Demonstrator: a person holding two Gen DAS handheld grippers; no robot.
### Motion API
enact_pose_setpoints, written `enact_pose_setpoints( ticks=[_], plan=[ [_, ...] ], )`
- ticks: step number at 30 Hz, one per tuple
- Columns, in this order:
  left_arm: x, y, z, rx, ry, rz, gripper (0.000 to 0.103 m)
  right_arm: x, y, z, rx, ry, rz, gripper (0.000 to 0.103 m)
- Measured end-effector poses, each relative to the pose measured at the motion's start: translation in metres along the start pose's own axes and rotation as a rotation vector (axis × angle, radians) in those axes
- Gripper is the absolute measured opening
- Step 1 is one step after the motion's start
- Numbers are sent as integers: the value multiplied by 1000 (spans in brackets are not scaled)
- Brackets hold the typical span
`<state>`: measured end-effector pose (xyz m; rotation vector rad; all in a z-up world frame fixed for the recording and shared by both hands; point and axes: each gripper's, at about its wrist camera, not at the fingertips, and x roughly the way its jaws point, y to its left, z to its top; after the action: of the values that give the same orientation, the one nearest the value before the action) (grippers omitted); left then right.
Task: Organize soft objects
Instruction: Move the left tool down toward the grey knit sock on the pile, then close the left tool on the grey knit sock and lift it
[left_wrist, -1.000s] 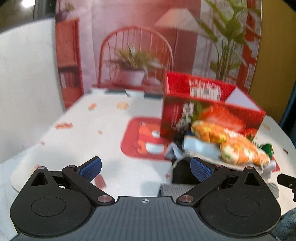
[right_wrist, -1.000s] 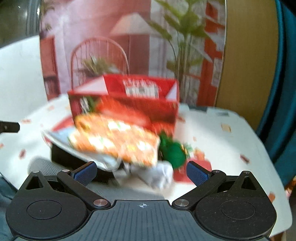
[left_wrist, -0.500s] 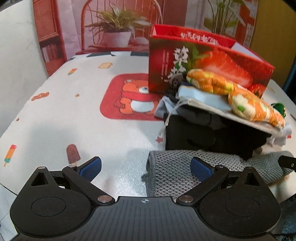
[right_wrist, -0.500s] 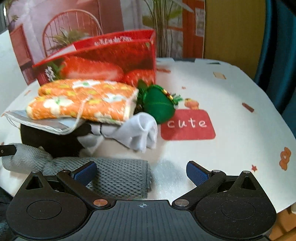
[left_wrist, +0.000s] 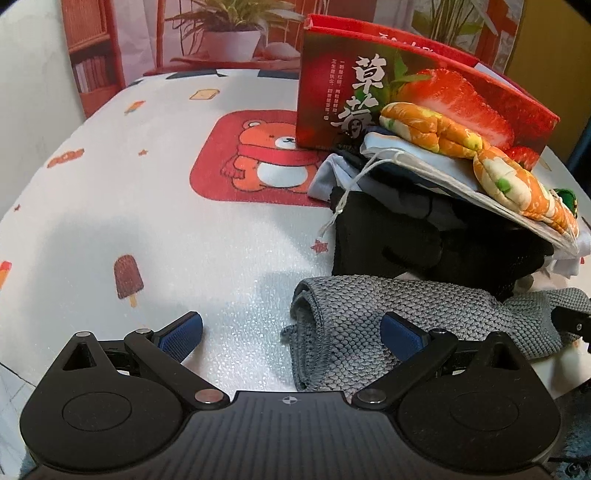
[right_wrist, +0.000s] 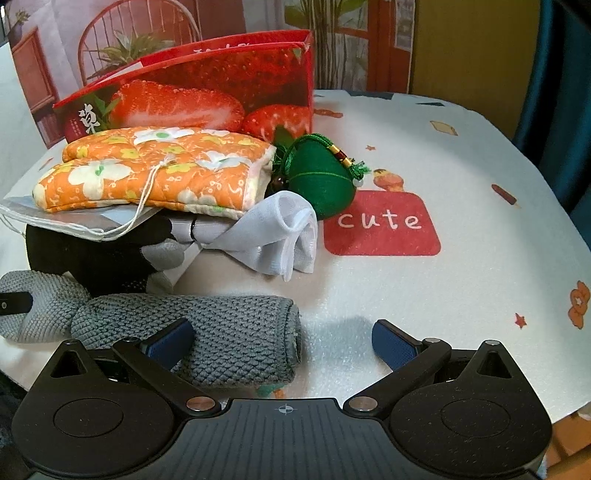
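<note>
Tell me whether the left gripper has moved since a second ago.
Yes. The left gripper has dropped down and closer to the table: the red strawberry box now sits higher and looms larger in its view, and the grey knitted cloth now lies by its open fingers.

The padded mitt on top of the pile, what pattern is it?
The mitt is orange with white flowers and green-yellow dots; clearest in the right wrist view.

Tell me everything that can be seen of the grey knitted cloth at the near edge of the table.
The grey cloth is a thick, coarse knit, soft-looking, rolled or folded into a long bundle. It lies flat across the near edge of the table, in front of the pile of soft things, and seems to touch the black item behind it. One rolled end lies between the open fingers of the left gripper, the other between those of the right gripper. Neither gripper has closed on it.
</note>
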<state>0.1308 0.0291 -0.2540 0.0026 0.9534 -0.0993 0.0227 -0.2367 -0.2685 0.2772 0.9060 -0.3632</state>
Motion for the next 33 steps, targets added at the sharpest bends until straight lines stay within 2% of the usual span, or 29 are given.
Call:
enact_pose_setpoints(
  ticks=[16,22,23,25,27,29,31,33],
  plan=[
    [2,-1,-3,3,-6,2,103,3,0,0,-1,6,-1,103],
    [0,1,-2,20,5,-22,103,3,2,0,-8,6,-4,103],
    [-2,2,-2,20,4,-31,100,2,2,0,-9,7,-3,103],
    [-6,2,-3,28,-10,-59,89,2,2,-1,-10,6,3,103],
    [-11,-1,-4,46,-22,-101,65,1,2,-1,-12,7,16,103],
    [-13,-6,-6,67,-25,-127,55,-1,3,-2,-17,7,32,100],
    [-14,-10,-7,80,-29,-126,52,-3,4,-3,-27,4,46,95],
    [-14,-9,-7,73,-29,-143,45,-6,6,-4,-36,0,61,89]
  ],
)
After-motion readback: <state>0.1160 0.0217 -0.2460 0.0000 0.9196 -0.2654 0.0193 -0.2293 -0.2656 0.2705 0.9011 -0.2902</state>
